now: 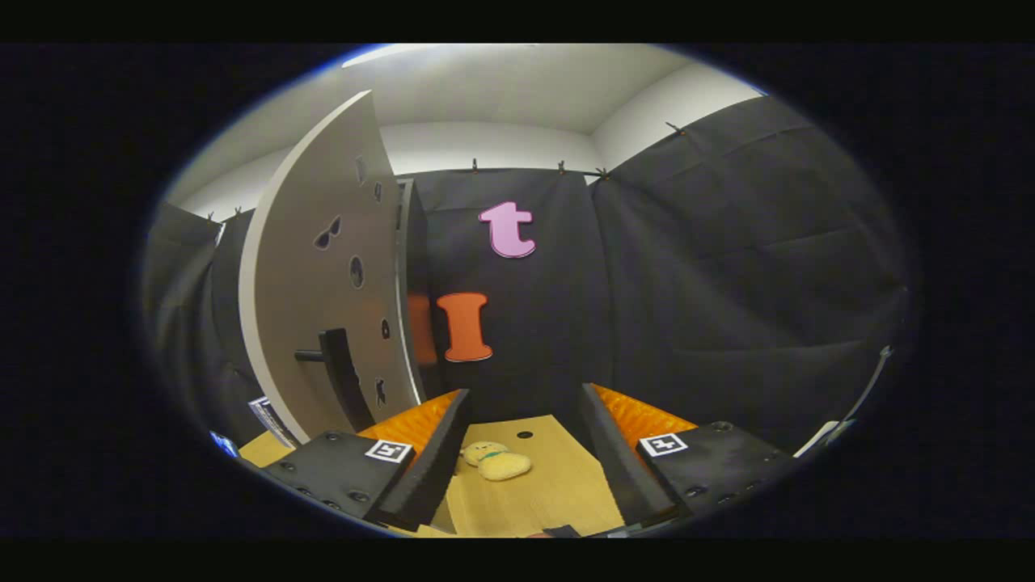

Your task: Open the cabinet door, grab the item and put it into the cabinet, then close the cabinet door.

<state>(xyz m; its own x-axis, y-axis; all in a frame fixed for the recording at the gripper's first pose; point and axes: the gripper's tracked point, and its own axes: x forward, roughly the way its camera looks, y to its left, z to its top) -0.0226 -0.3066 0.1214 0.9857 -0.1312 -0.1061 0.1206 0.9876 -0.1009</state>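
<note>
Closest of all are the gripper's [524,453] two black fingers [420,477], orange-backed, spread wide apart and grasping nothing. Between them, down on the light wooden tabletop [558,493], lies the item: a small pale yellow plush toy [495,461] with a greenish band round its middle. It rests on its side nearer the left finger, touching neither, its long axis running across the gap between the fingers. Which end is the head is hard to make out. A small dark hole [524,435] marks the table just beyond it. Off to the left stands the grey cabinet door [323,275], swung open, its black handle [340,380] jutting out and small dark stickers [327,233] scattered over it. The cabinet's inside is hidden behind the door.
</note>
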